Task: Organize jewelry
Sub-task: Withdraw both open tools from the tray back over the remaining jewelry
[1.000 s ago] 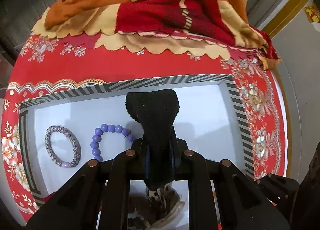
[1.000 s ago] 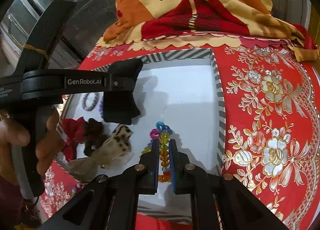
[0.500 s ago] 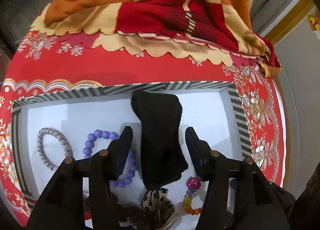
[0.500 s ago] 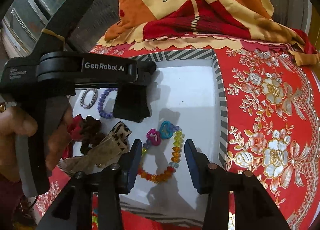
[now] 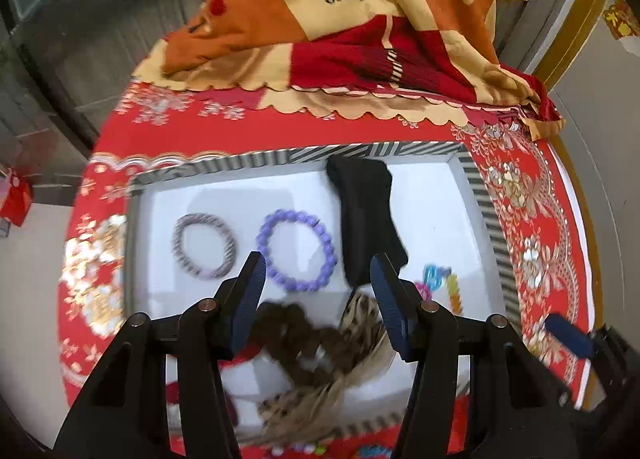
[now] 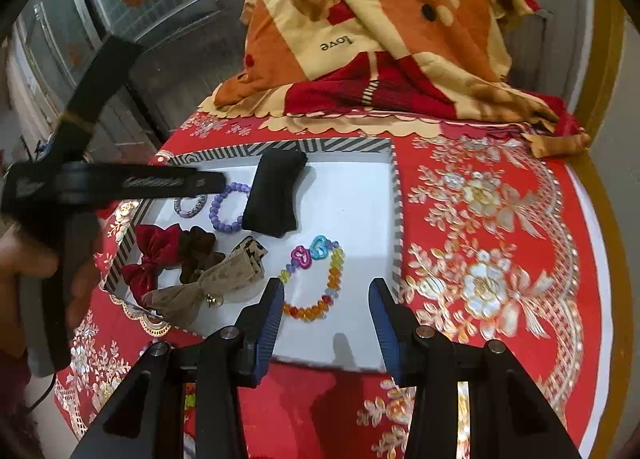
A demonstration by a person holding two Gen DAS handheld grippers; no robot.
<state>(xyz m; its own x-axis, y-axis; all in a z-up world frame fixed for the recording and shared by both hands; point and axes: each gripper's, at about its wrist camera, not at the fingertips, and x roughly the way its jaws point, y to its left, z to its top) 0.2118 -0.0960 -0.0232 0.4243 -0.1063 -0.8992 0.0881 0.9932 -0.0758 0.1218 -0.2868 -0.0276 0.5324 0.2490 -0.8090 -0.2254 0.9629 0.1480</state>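
A white tray with a striped rim (image 5: 486, 215) (image 6: 396, 219) holds the jewelry. A black cloth band (image 5: 366, 215) (image 6: 274, 195) lies at its far middle, beside a purple bead bracelet (image 5: 297, 249) (image 6: 224, 207) and a grey woven bracelet (image 5: 204, 245) (image 6: 190, 205). A multicolour bead bracelet (image 6: 316, 279) (image 5: 440, 285) lies near the front. My left gripper (image 5: 318, 279) is open and empty above the tray. My right gripper (image 6: 326, 301) is open and empty over the tray's front edge.
A brown scrunchie (image 6: 198, 253), a red velvet bow (image 6: 154, 255) and a leopard-print bow (image 6: 212, 283) lie at the tray's left front. A folded orange and red blanket (image 6: 380, 43) sits behind the tray on the red floral tablecloth (image 6: 500, 239).
Both grippers opened and pulled back. The left one let go of the black band in the tray. The right one let go of the multicolour bracelet in the tray.
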